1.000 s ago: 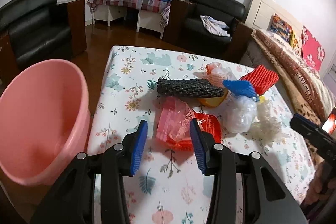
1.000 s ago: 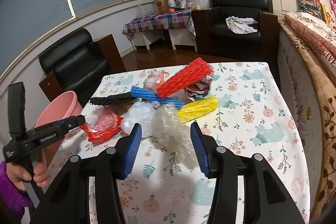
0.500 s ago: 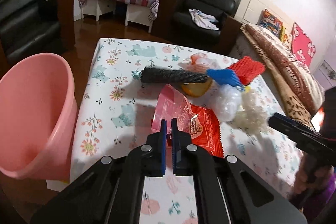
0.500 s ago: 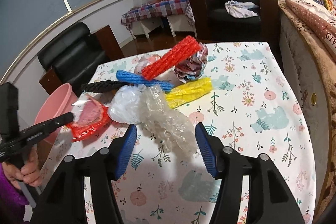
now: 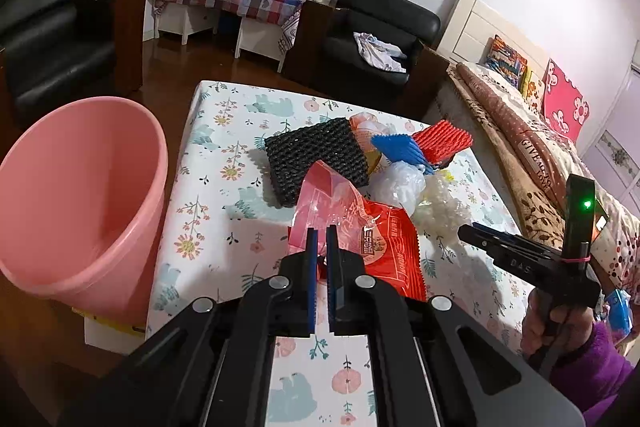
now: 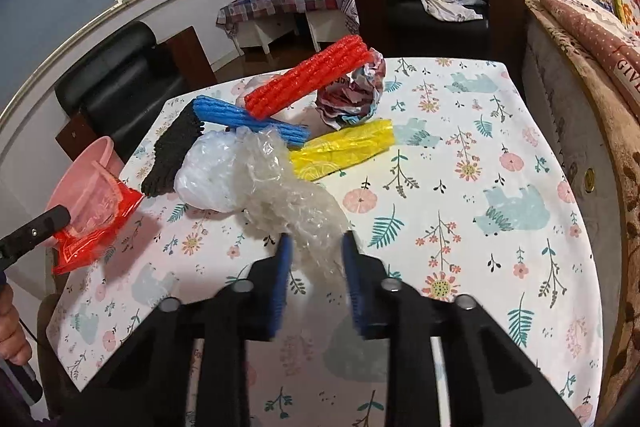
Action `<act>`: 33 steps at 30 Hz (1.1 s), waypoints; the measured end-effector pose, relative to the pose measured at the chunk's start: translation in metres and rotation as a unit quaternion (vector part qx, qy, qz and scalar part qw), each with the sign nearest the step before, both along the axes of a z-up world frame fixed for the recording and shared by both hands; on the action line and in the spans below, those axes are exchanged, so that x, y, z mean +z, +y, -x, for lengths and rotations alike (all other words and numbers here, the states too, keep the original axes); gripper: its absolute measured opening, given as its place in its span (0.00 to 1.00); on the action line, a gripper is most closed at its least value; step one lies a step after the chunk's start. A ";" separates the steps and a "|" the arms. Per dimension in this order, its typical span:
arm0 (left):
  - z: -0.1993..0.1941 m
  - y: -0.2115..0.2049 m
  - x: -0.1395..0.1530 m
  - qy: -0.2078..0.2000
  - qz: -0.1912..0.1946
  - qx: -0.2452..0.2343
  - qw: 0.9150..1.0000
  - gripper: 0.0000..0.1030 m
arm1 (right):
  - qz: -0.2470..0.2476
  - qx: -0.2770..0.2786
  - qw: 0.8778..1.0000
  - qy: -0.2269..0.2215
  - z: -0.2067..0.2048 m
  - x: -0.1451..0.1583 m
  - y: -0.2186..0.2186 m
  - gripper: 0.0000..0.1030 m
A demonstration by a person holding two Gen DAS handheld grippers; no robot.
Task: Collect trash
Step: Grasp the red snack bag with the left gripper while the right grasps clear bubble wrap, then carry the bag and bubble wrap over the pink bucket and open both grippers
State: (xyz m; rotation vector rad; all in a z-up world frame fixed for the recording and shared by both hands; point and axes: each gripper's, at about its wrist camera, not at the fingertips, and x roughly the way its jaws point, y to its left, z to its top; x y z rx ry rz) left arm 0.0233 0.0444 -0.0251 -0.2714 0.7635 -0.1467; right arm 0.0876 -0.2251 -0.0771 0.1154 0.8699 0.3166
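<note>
My left gripper [image 5: 319, 233] is clamped on the red snack wrapper [image 5: 380, 247], which hangs lifted above the tabletop [image 6: 460, 155] near its left edge. Pink bucket [image 5: 76, 195] stands just off that edge. My right gripper [image 6: 315, 247] has its jaws closing around the clear crumpled plastic [image 6: 288, 203], which sits between the blue pads; can't tell if they press yet. Rest of the trash is piled toward the far left corner: white bag [image 6: 208, 175], black foam net [image 6: 172, 151], blue foam net [image 6: 248, 121], red foam net [image 6: 308, 81], yellow wrapper [image 6: 344, 149], crumpled paper ball [image 6: 352, 95].
</note>
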 end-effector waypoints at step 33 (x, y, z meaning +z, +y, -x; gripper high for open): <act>0.057 0.085 0.040 -0.080 -0.015 0.138 0.987 0.03 | -0.022 0.110 0.989 -0.092 0.043 0.090 0.089 0.04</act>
